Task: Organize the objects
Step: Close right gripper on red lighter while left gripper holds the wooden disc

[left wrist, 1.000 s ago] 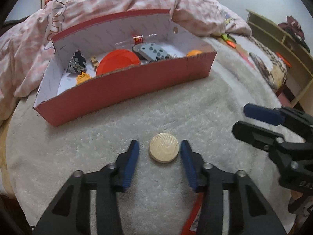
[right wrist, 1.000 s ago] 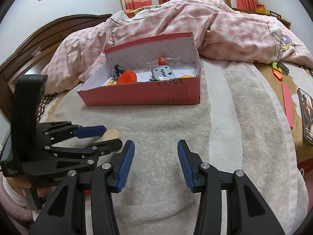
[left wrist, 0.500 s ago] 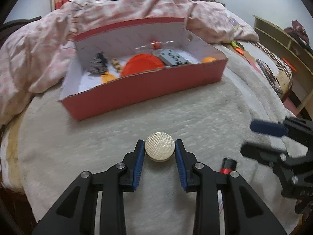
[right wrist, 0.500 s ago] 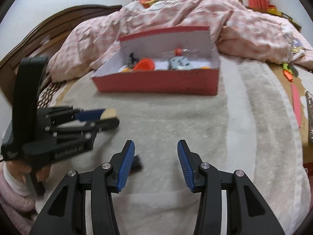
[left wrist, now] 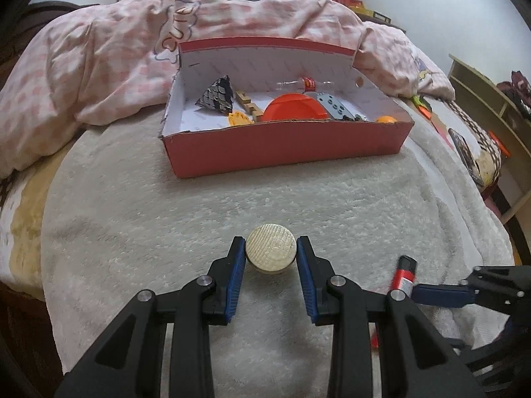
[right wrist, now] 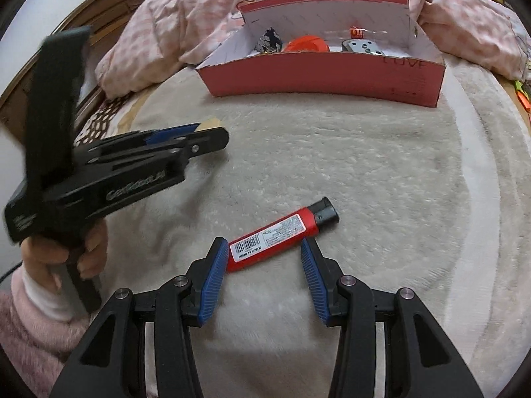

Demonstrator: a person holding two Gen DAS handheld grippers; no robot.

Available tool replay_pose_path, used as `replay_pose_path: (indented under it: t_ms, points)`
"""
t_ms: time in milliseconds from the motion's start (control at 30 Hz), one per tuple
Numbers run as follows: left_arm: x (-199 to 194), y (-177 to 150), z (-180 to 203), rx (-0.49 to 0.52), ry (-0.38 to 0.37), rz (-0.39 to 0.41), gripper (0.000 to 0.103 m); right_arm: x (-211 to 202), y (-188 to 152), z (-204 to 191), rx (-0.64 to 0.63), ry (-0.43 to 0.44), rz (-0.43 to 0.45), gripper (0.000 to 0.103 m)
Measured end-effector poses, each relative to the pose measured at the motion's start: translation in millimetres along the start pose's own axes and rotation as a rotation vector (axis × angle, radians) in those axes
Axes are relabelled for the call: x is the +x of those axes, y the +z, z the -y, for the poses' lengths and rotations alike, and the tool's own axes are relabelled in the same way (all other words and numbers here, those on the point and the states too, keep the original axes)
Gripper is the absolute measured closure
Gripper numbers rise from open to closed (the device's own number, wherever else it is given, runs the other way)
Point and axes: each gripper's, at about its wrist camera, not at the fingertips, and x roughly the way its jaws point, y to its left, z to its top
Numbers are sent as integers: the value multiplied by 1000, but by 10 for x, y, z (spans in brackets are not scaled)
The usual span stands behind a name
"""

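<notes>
My left gripper (left wrist: 271, 248) is shut on a round wooden disc (left wrist: 270, 246) and holds it just above the cream blanket; it also shows in the right wrist view (right wrist: 212, 132) at the left. My right gripper (right wrist: 264, 252) is open, its fingers on either side of a red lighter (right wrist: 282, 233) with a black cap that lies flat on the blanket. The lighter (left wrist: 404, 277) also shows in the left wrist view. A red cardboard box (left wrist: 285, 147) with a white inside stands farther back and holds several small objects.
A pink checked quilt (left wrist: 99, 53) is heaped behind and left of the box. The cream blanket (right wrist: 365, 165) covers the bed. A wooden shelf (left wrist: 491, 99) stands at the right. The bed's dark headboard (right wrist: 109, 10) is at the left.
My left gripper has closed on the wooden disc and lifted it slightly. My right gripper has moved down and over to the red lighter, which now lies between its open fingers.
</notes>
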Motion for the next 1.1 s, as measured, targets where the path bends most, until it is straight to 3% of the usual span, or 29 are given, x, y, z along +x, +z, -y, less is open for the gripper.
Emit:
replay_pose_path:
  t_ms: [200, 400, 1100]
  points:
    - [-32, -10, -38, -11, 0, 7, 72, 112, 61, -81, -18, -68, 41, 58]
    - [-29, -10, -32, -12, -8, 3, 72, 80, 42, -22, -48, -120, 77, 85]
    - [-144, 138, 33, -23, -11, 30, 72, -291, 208, 154, -35, -51, 217, 90]
